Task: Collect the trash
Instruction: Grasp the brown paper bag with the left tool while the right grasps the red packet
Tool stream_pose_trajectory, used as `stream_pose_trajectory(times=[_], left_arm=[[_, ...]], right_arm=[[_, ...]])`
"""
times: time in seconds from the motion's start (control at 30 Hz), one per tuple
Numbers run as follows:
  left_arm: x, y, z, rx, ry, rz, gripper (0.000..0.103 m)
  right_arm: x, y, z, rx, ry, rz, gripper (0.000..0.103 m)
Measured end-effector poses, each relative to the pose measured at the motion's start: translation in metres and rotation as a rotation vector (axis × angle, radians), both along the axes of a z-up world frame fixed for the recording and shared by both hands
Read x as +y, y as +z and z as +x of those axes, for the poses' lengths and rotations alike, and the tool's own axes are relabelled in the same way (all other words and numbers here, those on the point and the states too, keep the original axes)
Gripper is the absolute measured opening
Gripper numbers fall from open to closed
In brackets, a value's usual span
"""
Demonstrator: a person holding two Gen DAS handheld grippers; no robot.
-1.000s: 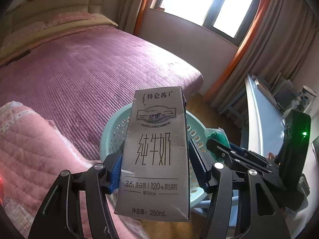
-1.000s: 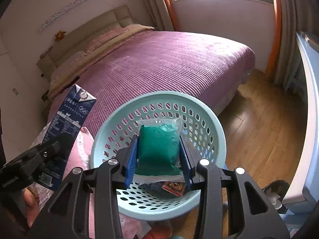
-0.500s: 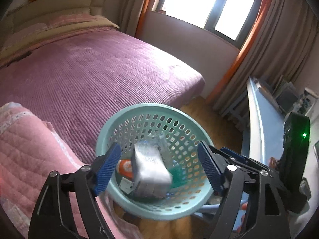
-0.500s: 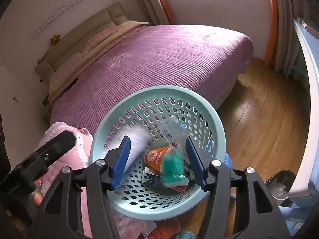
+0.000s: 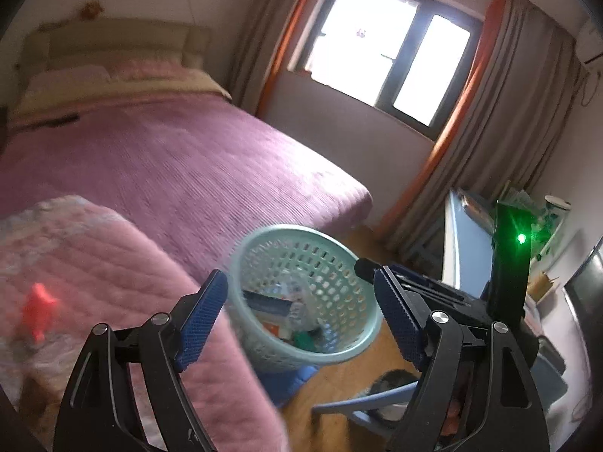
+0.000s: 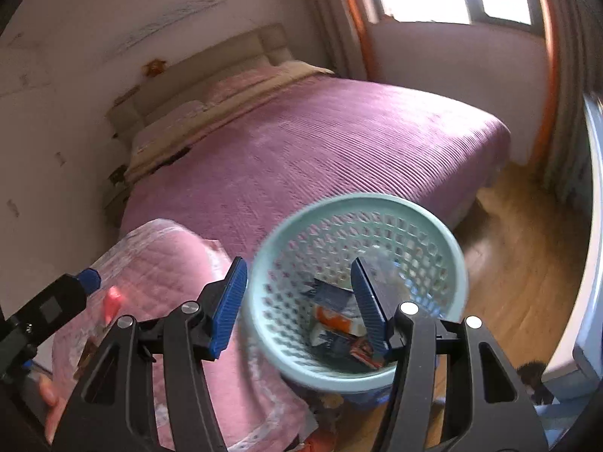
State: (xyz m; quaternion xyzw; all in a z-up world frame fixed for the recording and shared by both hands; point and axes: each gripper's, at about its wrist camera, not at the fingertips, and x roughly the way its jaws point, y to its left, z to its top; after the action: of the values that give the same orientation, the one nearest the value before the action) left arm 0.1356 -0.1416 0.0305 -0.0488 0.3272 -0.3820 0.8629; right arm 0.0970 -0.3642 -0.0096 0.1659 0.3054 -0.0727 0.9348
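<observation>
A bedroom fills both views: a wide bed point(image 5: 181, 165) under a ribbed purple cover runs back to a beige padded headboard point(image 6: 211, 64), with pale pillows at its far end. On the far wall a dark-framed window point(image 5: 392, 56) glares white, flanked by grey curtains edged in orange point(image 5: 448, 128). The floor point(image 6: 520, 263) is warm wooden board. Along the right edge stands a pale blue desk point(image 5: 463, 241) with cluttered things on top, too blurred to name. At the near left a pink quilted blanket point(image 5: 98, 271) is heaped, and a small red object point(image 5: 37, 312) lies on it, smeared by motion blur.

The mint green basket point(image 6: 433, 229), perforated all round, sits at the near corner of the bed, just beside the pink blanket, on something blue. The trash point(image 6: 339, 324) lies in its bottom: a dark blue carton, an orange and white wrapper, a green scrap and a clear bag, all jumbled together.

The left gripper point(image 5: 301, 312) hangs above the near edge of the basket, its blue-padded jaws spread wide and carrying nothing. The right gripper point(image 6: 297, 301) is likewise released, jaws apart over the basket's left rim, empty.
</observation>
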Motion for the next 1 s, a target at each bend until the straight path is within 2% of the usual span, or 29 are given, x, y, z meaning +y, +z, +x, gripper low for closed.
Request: stream_pose_trajectory(times=[0.17, 0.33, 0.57, 0.7, 0.8, 0.87, 1.0], left_arm=[[0.053, 0.01, -0.017, -0.076, 0.108, 0.041, 0.087], [0.116, 0.002, -0.029, -0.111, 0.277, 0.098, 0.09], [0.201, -0.03, -0.026, -0.049, 0.454, 0.149, 0.091], [0.234, -0.06, -0.013, 0.041, 0.465, 0.143, 0.089], [0.251, -0.082, -0.001, 0.107, 0.453, 0.124, 0.085], [0.258, -0.098, 0.008, 0.156, 0.42, 0.108, 0.077], [0.266, -0.117, 0.016, 0.235, 0.358, 0.034, 0.076]], right_arm=[[0.045, 0.014, 0.002, -0.043, 0.095, -0.048, 0.056], [0.091, 0.013, 0.007, -0.071, 0.18, -0.088, 0.057], [0.161, -0.006, 0.03, -0.088, 0.304, -0.109, 0.057], [0.197, -0.02, 0.047, -0.053, 0.368, -0.132, 0.056], [0.213, -0.028, 0.057, -0.033, 0.407, -0.143, 0.047], [0.225, -0.035, 0.061, -0.013, 0.422, -0.167, 0.041], [0.239, -0.045, 0.066, 0.014, 0.441, -0.193, 0.04]])
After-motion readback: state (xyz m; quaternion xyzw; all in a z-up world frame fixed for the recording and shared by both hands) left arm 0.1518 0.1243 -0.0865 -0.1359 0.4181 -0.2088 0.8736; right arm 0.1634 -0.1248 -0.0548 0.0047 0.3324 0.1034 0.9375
